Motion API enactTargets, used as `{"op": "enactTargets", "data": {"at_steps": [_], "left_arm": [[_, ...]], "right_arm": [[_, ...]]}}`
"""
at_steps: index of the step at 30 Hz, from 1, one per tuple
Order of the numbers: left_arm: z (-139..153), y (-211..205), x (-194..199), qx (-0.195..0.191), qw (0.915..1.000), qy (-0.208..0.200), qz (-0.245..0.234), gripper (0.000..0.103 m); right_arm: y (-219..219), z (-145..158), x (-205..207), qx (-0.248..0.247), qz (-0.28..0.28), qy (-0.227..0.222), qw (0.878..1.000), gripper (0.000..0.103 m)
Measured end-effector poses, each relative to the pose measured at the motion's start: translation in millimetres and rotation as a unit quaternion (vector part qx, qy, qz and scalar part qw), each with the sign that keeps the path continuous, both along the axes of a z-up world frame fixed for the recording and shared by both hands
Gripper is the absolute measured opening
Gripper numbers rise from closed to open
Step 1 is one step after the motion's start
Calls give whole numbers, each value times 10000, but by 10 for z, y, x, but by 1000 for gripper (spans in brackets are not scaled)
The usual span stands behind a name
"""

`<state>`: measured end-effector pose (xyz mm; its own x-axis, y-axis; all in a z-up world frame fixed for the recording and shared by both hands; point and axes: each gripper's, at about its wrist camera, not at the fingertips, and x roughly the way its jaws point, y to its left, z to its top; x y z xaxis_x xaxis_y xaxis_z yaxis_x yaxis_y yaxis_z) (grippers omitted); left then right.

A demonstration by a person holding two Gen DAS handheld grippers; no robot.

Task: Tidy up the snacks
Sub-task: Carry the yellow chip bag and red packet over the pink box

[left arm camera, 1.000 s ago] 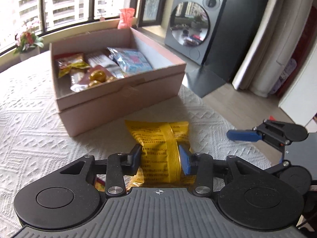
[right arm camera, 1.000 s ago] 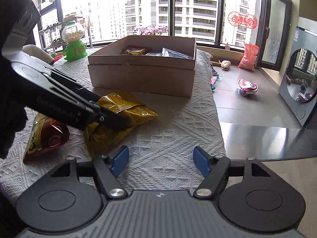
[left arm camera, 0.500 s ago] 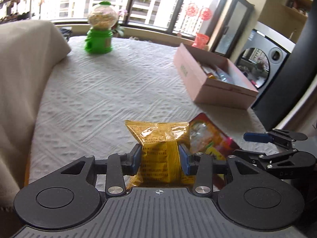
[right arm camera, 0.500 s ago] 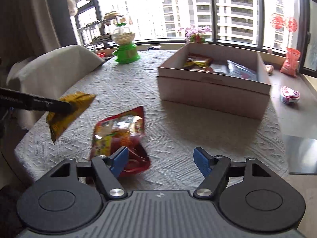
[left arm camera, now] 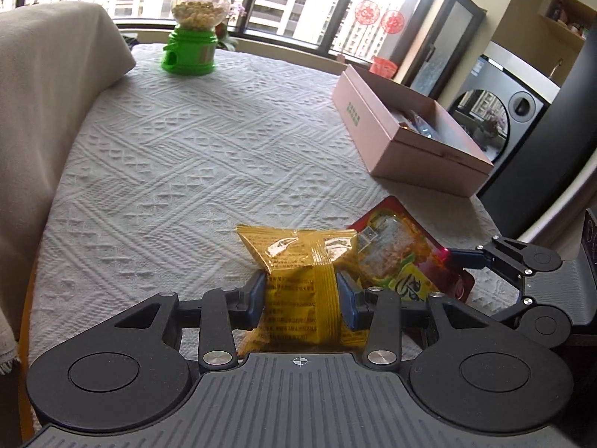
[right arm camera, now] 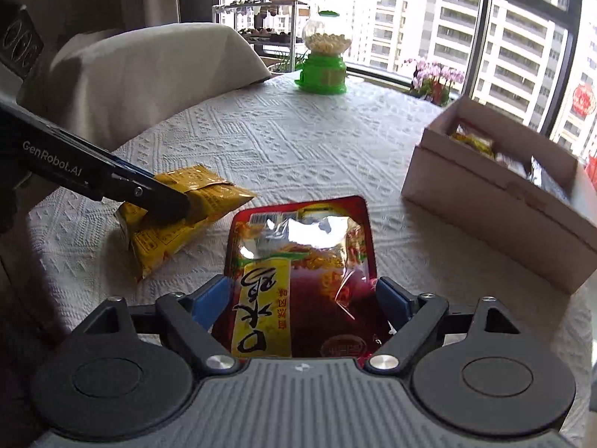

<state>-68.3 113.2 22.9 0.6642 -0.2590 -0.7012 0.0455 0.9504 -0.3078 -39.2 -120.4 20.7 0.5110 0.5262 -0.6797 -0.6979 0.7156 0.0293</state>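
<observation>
My left gripper (left arm camera: pixel 301 295) is shut on a yellow snack packet (left arm camera: pixel 298 257), held low over the white tablecloth; the packet also shows in the right wrist view (right arm camera: pixel 179 220). A red snack packet (right arm camera: pixel 298 261) lies flat on the cloth between the open fingers of my right gripper (right arm camera: pixel 304 298); it also shows in the left wrist view (left arm camera: pixel 395 257), just right of the yellow packet. The pink cardboard box (left arm camera: pixel 377 127) with several snacks inside stands at the far right, and in the right wrist view (right arm camera: pixel 496 201) too.
A green candy dispenser (left arm camera: pixel 192 26) stands at the far side of the table. A beige-covered chair back (left arm camera: pixel 44 86) is at the left. The table edge drops off at the right, near a dark pillar (left arm camera: pixel 552 130).
My left gripper carried the yellow packet away from the box, back and to the left, down near the cloth. My right gripper moved in over the red packet, which now lies between its fingers.
</observation>
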Motion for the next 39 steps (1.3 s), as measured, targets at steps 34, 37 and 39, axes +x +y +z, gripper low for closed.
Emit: {"op": "enactTargets", "data": {"at_steps": [34, 37, 39], "left_arm": [[-31, -82, 12, 155, 9999, 22, 1, 48], [-37, -89, 21, 175, 9998, 30, 0, 49], [-40, -97, 21, 198, 9998, 23, 3, 49]], "right_arm": [[69, -103, 192, -12, -319, 132, 9994, 100], [28, -38, 132, -28, -235, 88, 9997, 77], [-41, 14, 98, -5, -251, 120, 9996, 72]]}}
